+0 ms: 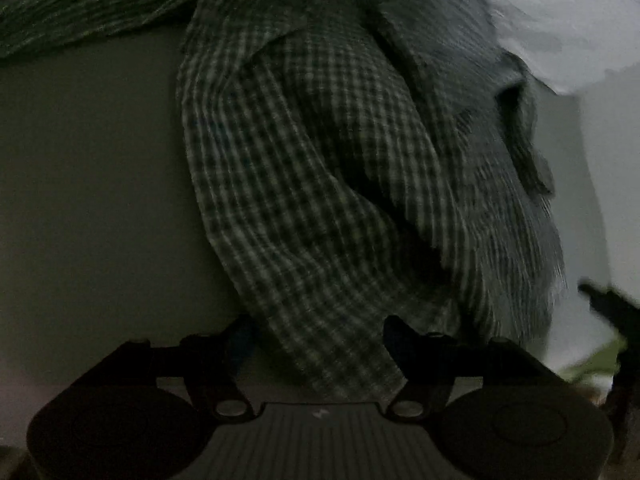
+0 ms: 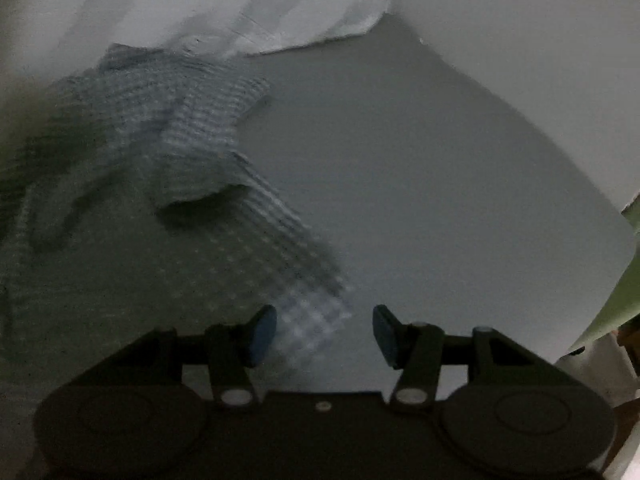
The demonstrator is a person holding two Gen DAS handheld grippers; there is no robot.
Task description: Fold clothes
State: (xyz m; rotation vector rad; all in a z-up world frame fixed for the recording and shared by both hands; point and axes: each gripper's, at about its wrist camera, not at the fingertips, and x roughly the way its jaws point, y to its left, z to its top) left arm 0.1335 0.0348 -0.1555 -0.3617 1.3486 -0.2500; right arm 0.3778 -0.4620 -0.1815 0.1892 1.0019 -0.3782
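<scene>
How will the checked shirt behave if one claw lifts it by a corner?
The shirt is probably floppy: it bunches in deep folds between the left claw fingers. Likely light, since the weave looks thin. It would probably sag and drag on the table.

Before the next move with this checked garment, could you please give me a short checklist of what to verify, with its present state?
1. Left gripper has cloth between its jaws: the checked garment runs down through the gap, but whether they pinch it, cannot tell.
2. Right gripper free: ok, jaws apart, only a blurred cloth corner near the left pad.
3. Garment flat: not ok, bunched and hanging in folds.
4. White cloth apart from the garment: not ok, they meet at the far edge.
5. Bare table to lay it on: ok.
6. Picture sharpness: not ok, dim and blurred.
</scene>
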